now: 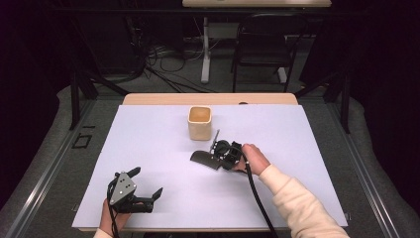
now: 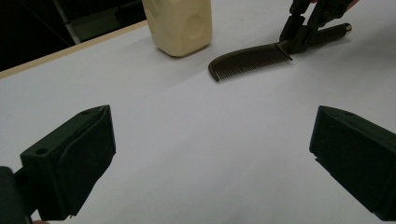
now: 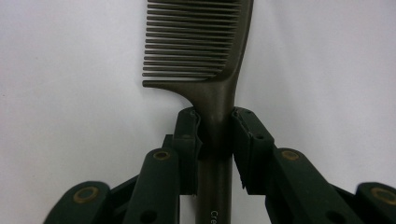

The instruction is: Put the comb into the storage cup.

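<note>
A dark comb (image 1: 203,158) lies on the white table cover (image 1: 163,148), just in front of a cream square cup (image 1: 199,122). My right gripper (image 1: 223,154) is shut on the comb's handle (image 3: 217,116), where the handle meets the teeth (image 3: 191,42). From the left gripper view the comb (image 2: 250,61) lies flat with the right gripper (image 2: 299,39) clamped on its handle, and the cup (image 2: 180,24) stands beside it. My left gripper (image 1: 146,187) rests near the table's front left, jaws wide apart, with nothing between its pads (image 2: 91,154).
A black chair (image 1: 262,44) and a desk leg (image 1: 205,49) with cables stand on the floor beyond the table's far edge. The wooden table edge (image 1: 208,99) shows past the white cover. A cable (image 1: 260,198) trails from the right gripper along the sleeve.
</note>
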The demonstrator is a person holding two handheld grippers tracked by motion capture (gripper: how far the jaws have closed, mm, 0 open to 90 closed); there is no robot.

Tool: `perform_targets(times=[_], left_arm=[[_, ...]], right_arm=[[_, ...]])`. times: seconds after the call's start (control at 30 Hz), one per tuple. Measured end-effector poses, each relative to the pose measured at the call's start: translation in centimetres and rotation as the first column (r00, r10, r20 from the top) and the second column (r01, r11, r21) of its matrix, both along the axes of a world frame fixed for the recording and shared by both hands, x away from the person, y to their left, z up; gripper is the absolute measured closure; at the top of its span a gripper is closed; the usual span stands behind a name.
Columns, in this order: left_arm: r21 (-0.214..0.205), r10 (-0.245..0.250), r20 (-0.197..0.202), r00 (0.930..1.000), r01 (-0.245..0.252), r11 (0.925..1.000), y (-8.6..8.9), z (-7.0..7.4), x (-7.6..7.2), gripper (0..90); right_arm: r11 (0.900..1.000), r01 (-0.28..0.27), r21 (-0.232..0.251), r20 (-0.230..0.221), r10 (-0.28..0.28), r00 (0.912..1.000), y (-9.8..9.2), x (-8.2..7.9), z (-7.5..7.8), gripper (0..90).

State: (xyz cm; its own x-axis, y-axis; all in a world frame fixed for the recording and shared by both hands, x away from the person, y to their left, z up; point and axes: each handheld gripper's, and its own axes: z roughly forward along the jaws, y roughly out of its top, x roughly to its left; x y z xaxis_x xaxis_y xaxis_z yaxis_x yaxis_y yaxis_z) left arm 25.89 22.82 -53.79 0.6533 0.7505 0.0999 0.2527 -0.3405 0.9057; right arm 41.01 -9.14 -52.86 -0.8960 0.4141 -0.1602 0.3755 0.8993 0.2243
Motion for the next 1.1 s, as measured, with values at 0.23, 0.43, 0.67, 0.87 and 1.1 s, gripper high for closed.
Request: perform_targets(times=[0.23,0.43,0.67,0.87,1.1], left_arm=[[0.0,0.002,-0.001,1.0,-0.002,1.0,0.0,0.0,0.0,0.3],[-0.001,0.004,-0.001,1.0,-0.004,1.0,0.0,0.0,0.0,0.3],[-0.001,0.008,0.0,1.0,-0.008,1.0,0.0,0.0,0.0,0.3],[0.0,0.01,0.002,0.9999,-0.01,0.9999,0.1,0.0,0.0,0.3],[-0.001,0.013,0.003,0.9999,-0.013,0.9999,0.1,0.0,0.0,0.3]], right_arm=[[0.9983,0.019,0.054,-0.003,-0.019,0.9998,-0.6,-0.2,0.4,72.2],[0.9925,0.036,0.117,0.002,-0.037,0.9993,-1.5,-0.4,1.1,72.2],[0.9832,0.059,0.173,0.003,-0.06,0.9982,-2.5,-0.5,1.7,72.2],[0.9743,0.073,0.213,0.006,-0.076,0.9971,-3.3,-0.6,1.8,72.2],[0.9627,0.083,0.257,0.015,-0.09,0.9959,-4.1,-0.7,1.9,72.2]])
